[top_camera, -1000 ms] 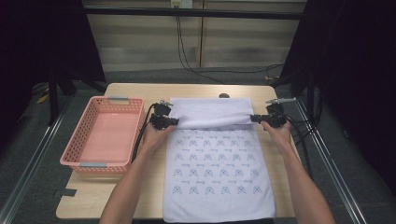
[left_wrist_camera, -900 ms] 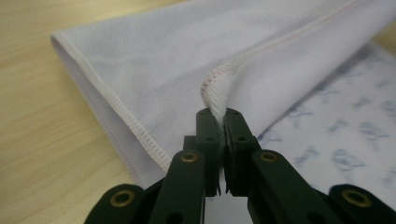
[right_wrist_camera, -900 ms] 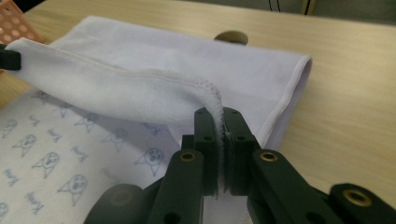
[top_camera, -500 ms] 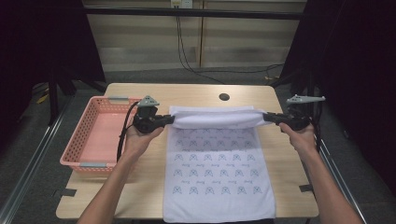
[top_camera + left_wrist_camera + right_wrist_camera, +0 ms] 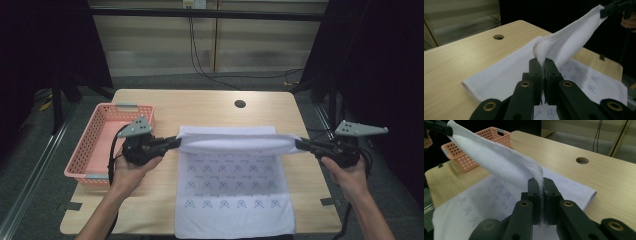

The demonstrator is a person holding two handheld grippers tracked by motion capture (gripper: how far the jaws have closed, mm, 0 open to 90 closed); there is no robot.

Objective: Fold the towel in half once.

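- Both hands have lifted and spread wider than a moment ago, and the folded far edge of the towel (image 5: 234, 142) now hangs clear of the bench (image 5: 200, 102) instead of lying on it.
- Left claw (image 5: 543, 65) is clenched on the towel's left corner, hem pinched right between the pads; right claw (image 5: 541, 184) is clamped the same way on the opposite corner.
- The towel stretches taut between them, its near half flat on the bench with the printed side up, near hem reaching the bench's front edge.
- To do this fold well (my read): keep both corners level and the span tight, carry them toward the near hem together, and lay corner onto corner before letting go, so no slack bunches in the middle.
- Uneven height between the hands would skew the crease.
- Pink basket (image 5: 102, 142) sits just beside the left hand (image 5: 131, 167), apart from the cloth.
- The left cable (image 5: 114, 150) loops over its rim and could snag there.
- Cable hole (image 5: 240, 104) lies well beyond, no bother.
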